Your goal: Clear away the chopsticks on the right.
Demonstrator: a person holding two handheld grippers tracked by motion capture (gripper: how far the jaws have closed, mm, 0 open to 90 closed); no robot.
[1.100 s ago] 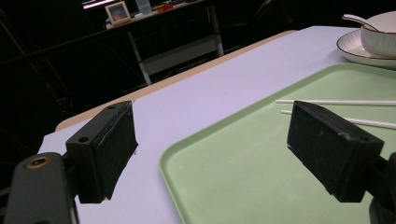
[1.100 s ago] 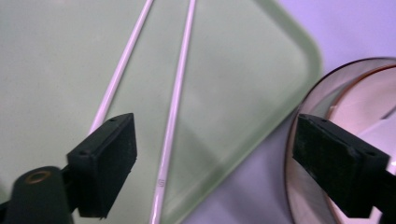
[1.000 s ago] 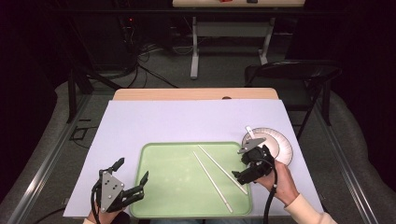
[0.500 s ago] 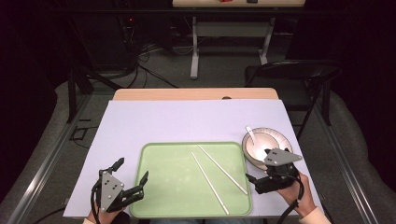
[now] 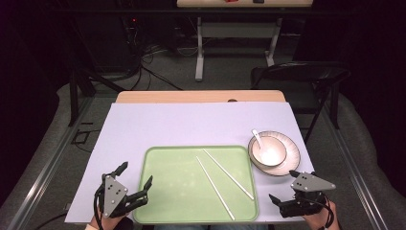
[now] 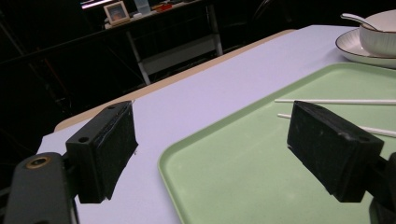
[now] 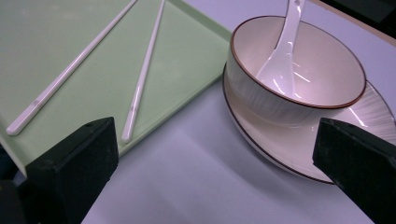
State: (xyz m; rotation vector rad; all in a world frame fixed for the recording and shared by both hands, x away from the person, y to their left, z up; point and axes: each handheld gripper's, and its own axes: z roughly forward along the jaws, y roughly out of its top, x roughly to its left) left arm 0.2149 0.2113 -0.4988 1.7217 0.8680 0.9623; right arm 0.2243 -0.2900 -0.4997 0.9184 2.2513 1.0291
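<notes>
Bowl (image 5: 269,150) on plate (image 5: 289,163), spoon (image 5: 257,137) inside; right claw (image 5: 283,190) gaping, empty.

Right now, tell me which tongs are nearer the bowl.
Right. The right tongs hang open just below the bowl and its plate; the left tongs sit open across the green tray, at its far left edge.

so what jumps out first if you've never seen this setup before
The pale green tray at the near edge of the lavender table cover, with two white chopsticks lying loose on its right half. Just right of it, a cream bowl with a white spoon sits on a plate. An open, empty hand-held gripper flanks the tray on each side, left and right.
</notes>
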